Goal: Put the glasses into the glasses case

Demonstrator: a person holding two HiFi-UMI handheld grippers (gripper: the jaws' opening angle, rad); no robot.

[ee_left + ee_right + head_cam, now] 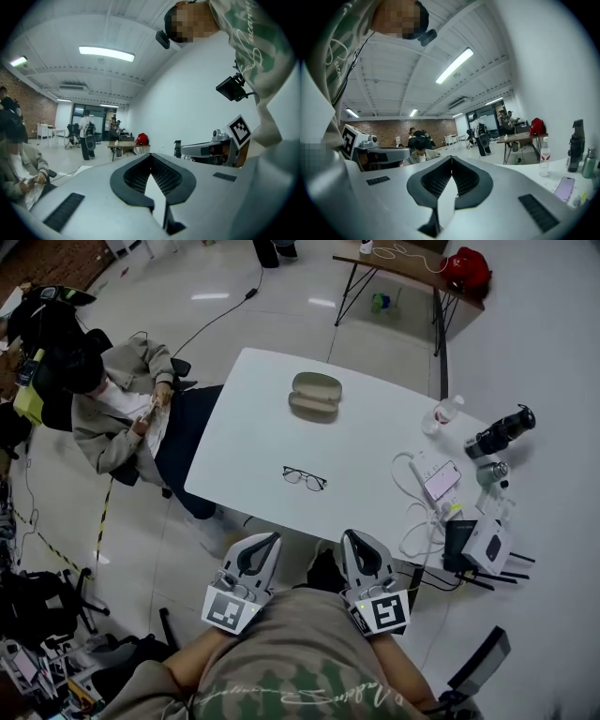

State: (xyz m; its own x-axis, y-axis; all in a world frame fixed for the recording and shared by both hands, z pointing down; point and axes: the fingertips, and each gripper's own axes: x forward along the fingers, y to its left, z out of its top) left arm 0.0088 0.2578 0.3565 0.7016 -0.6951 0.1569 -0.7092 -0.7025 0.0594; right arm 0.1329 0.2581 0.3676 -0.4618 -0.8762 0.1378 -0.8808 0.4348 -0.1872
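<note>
A pair of thin black-framed glasses lies unfolded on the white table, near its front edge. Farther back lies an olive glasses case, which looks open with its lid up. Both grippers hover in front of the table's near edge, close to my body and well short of the glasses. My left gripper is shut with its tips together and holds nothing. My right gripper is also shut and empty. Neither gripper view shows the glasses or the case.
At the table's right end are a water bottle, a phone on a power strip with white cables, a black flask and a white box device. A seated person is at the table's left.
</note>
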